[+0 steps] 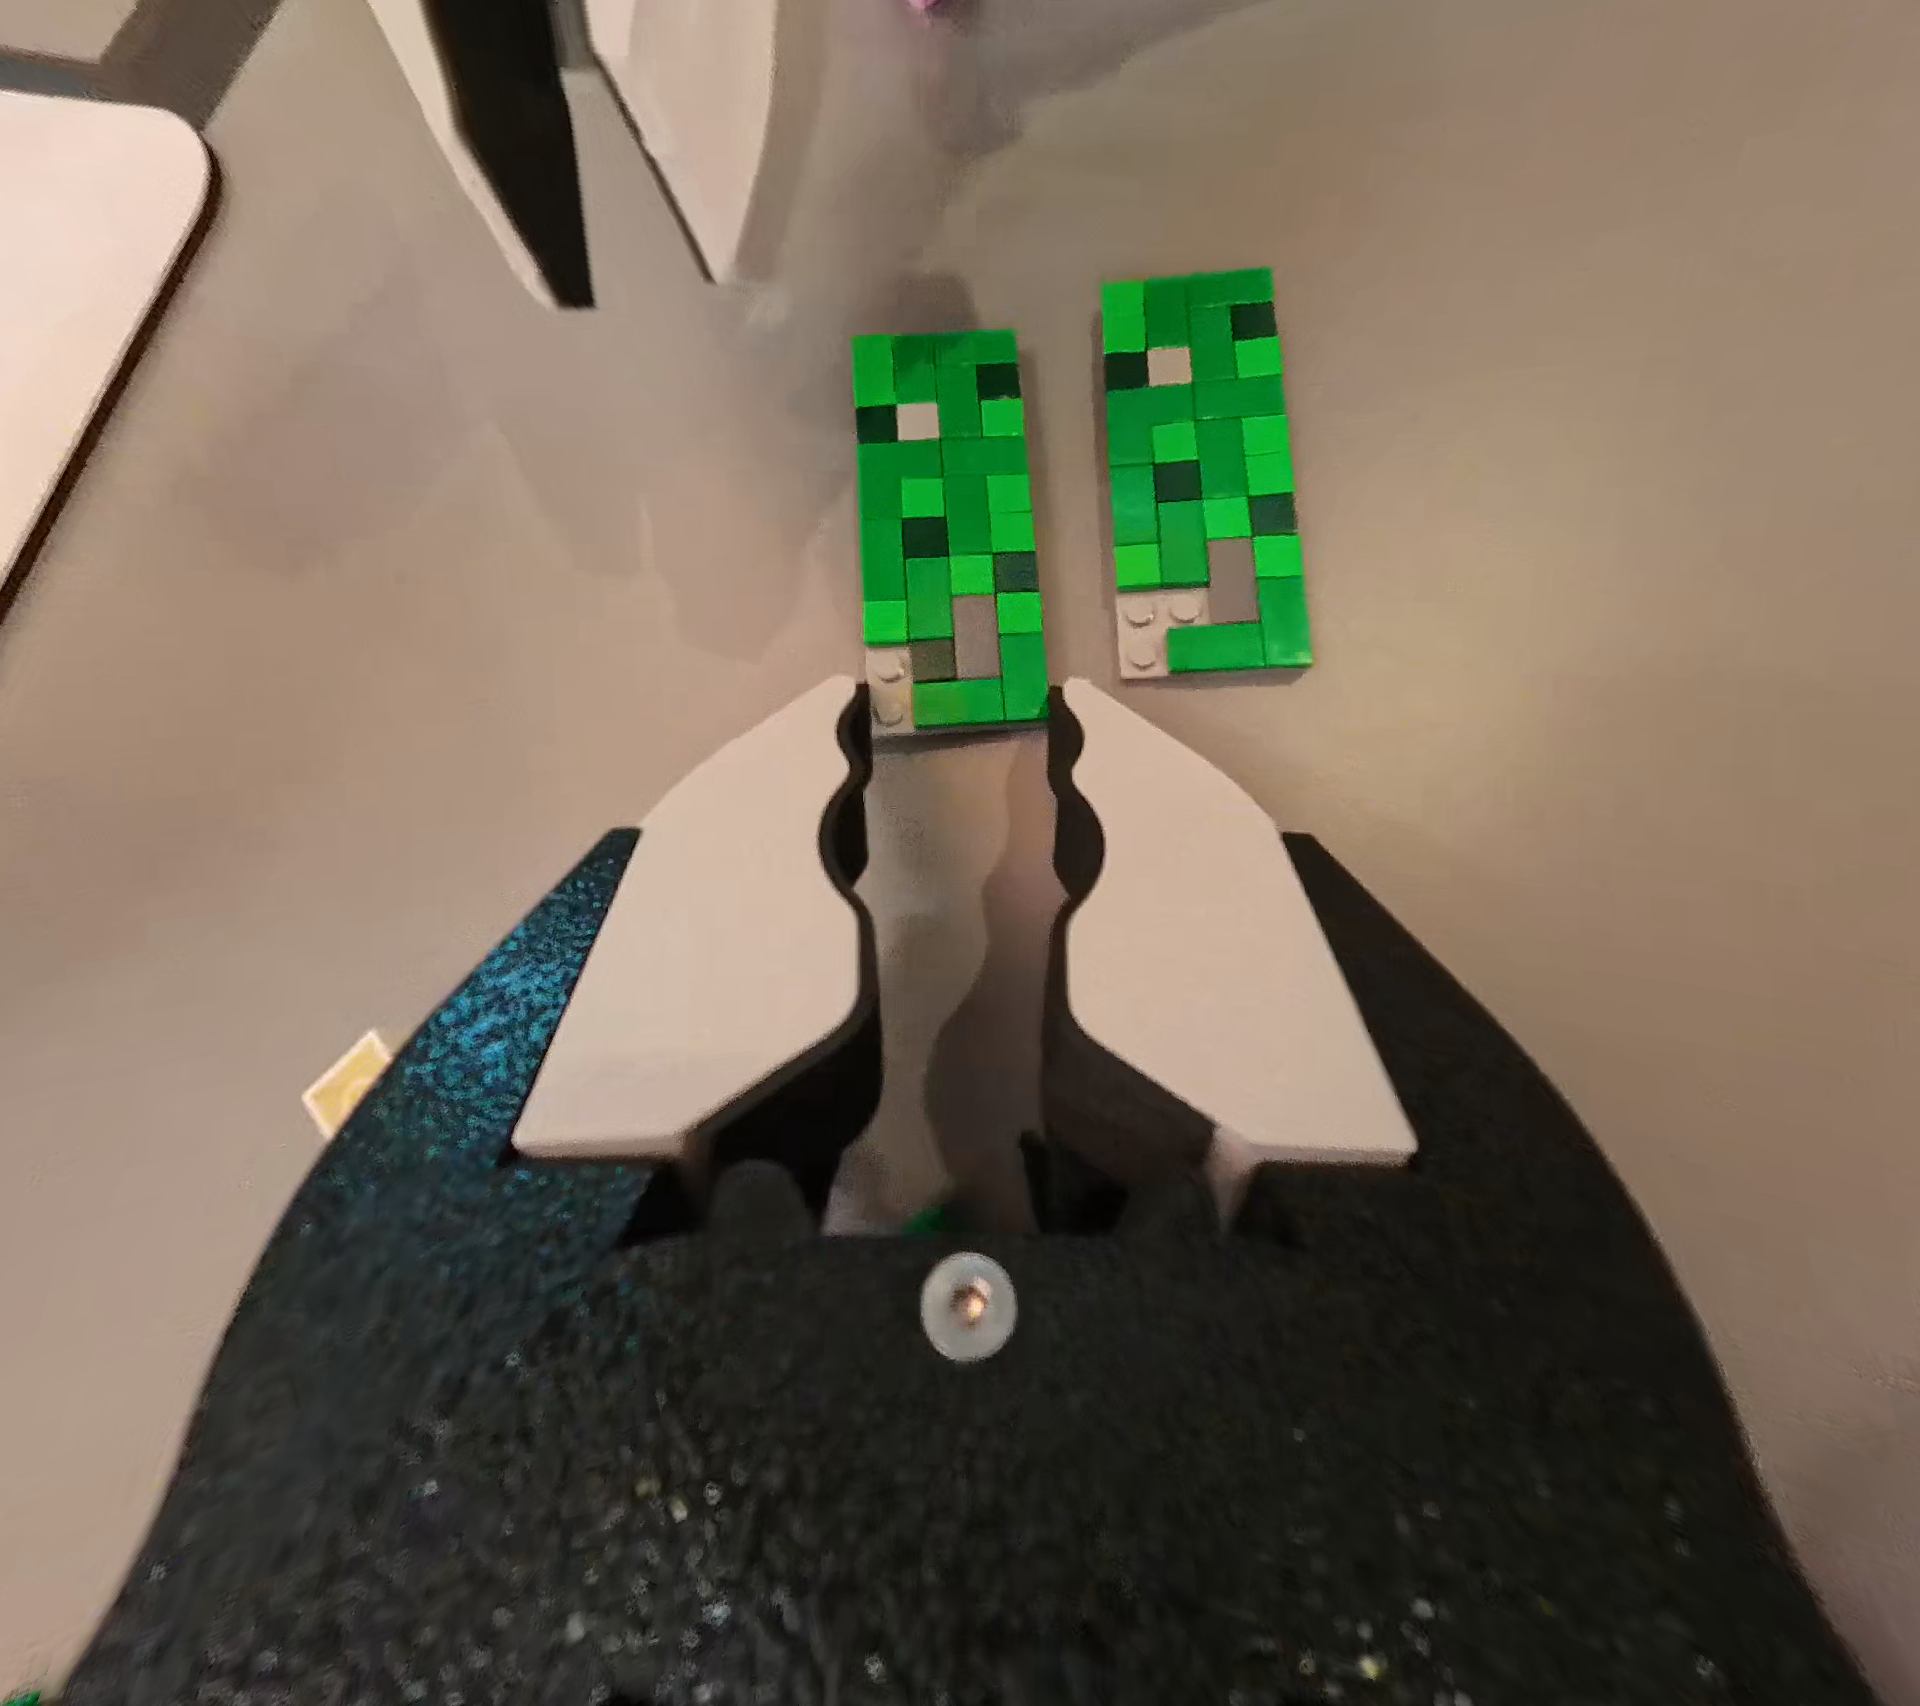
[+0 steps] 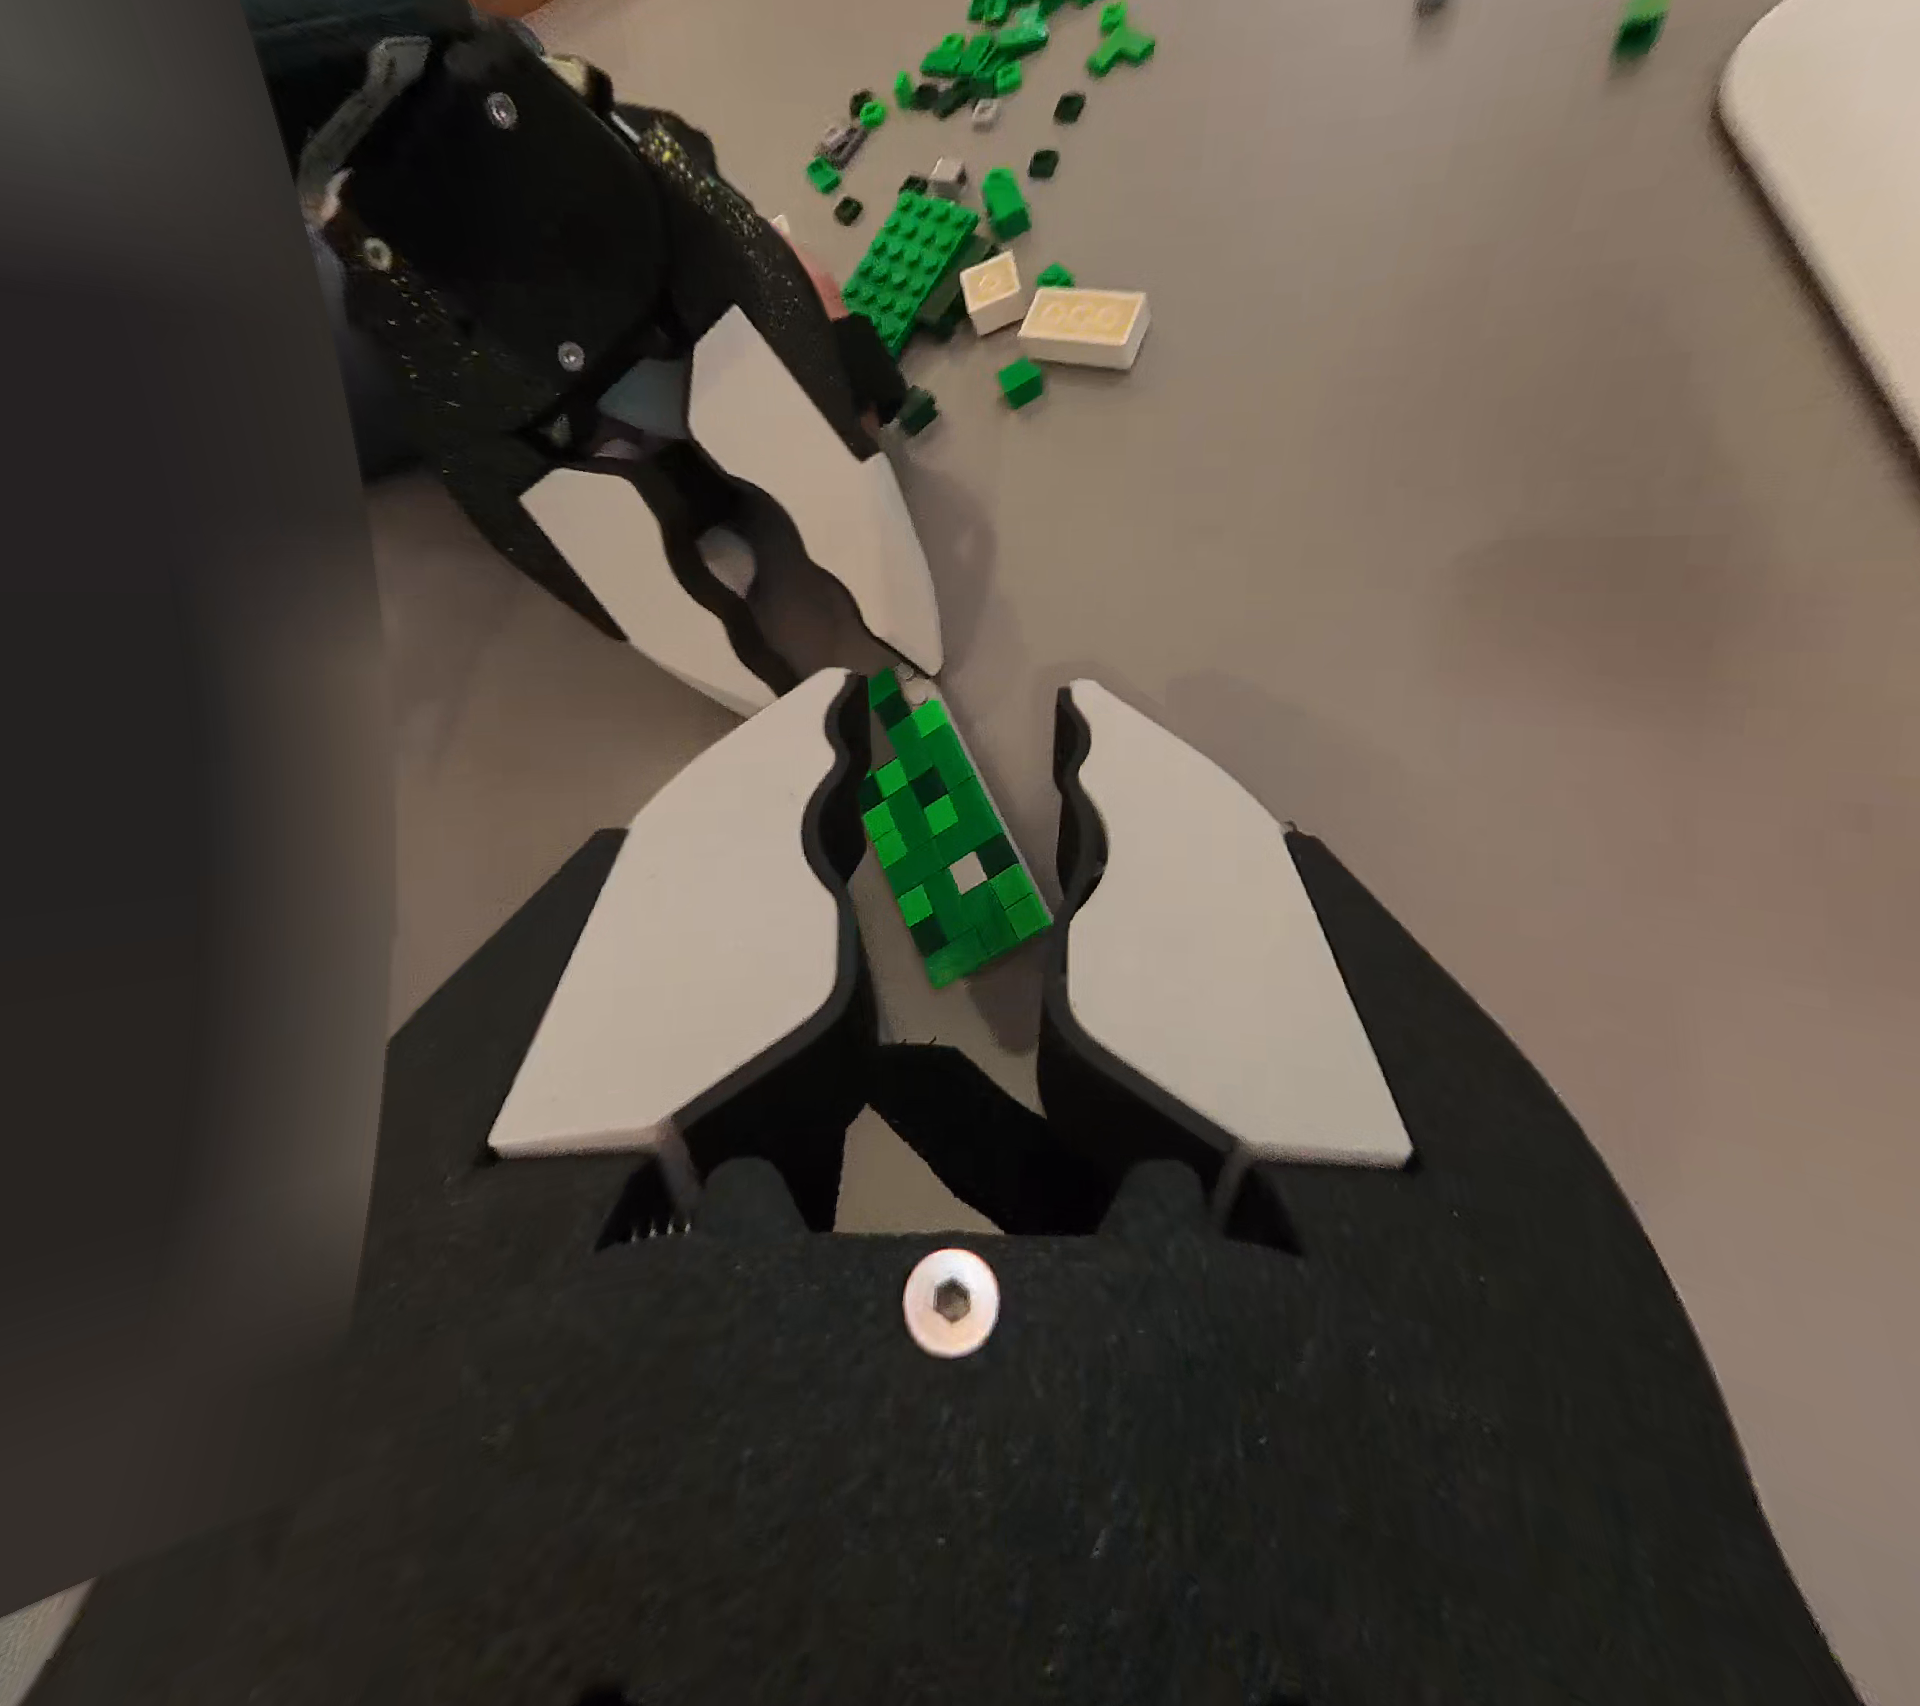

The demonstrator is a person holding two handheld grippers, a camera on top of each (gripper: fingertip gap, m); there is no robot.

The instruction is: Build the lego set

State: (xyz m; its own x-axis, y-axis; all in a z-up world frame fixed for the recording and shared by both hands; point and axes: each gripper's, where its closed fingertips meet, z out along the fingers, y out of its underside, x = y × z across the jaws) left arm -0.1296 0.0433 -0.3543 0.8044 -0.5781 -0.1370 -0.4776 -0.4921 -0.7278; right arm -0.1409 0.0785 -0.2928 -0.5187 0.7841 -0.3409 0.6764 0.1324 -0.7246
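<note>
Two tiled plates [image 1: 951, 534] [image 1: 1205, 477] side by side mid-frame on tabletop [image 1: 1558, 306]; loose-brick pile [image 2: 997, 98] upper centre in right view.

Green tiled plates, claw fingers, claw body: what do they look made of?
Green tiled plates: hard moulded plastic, glossy. Tile seams show, with studs on the bare grey corner.
Claw fingers: smooth matt pale grey, likely plastic. The black wavy inner lining could be rubber; cannot tell.
Claw body: black, grainy and speckled, perhaps printed plastic, with a shiny metal screw.

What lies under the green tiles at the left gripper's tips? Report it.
A grey studded plate shows at one bare corner beside the left gripper; the green tiles cover the rest.
</note>
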